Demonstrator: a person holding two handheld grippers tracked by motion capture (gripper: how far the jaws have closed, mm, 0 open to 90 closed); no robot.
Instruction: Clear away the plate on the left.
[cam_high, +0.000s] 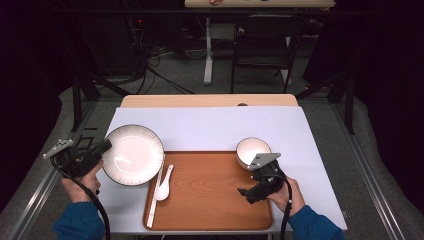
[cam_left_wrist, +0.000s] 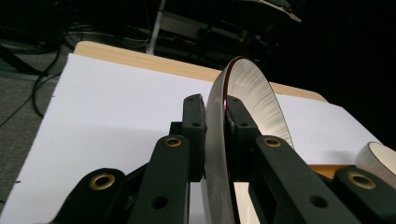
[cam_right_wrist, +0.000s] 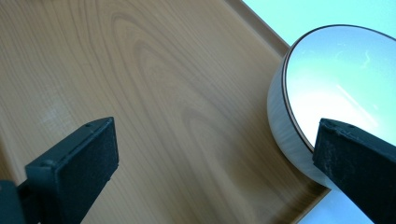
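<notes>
A white plate with a dark rim is held at its left edge by my left gripper, and it hangs tilted over the white mat and the tray's left edge. In the left gripper view the plate stands edge-on between the pads of the left gripper, which is shut on its rim. My right gripper hovers over the wooden tray, beside a small white bowl. In the right gripper view the right gripper stands wide open over the tray, with the bowl by its right jaw.
A white spoon and chopsticks lie along the tray's left side. A white mat covers the table, whose wooden far edge shows beyond it. A dark chair and cables stand on the floor behind.
</notes>
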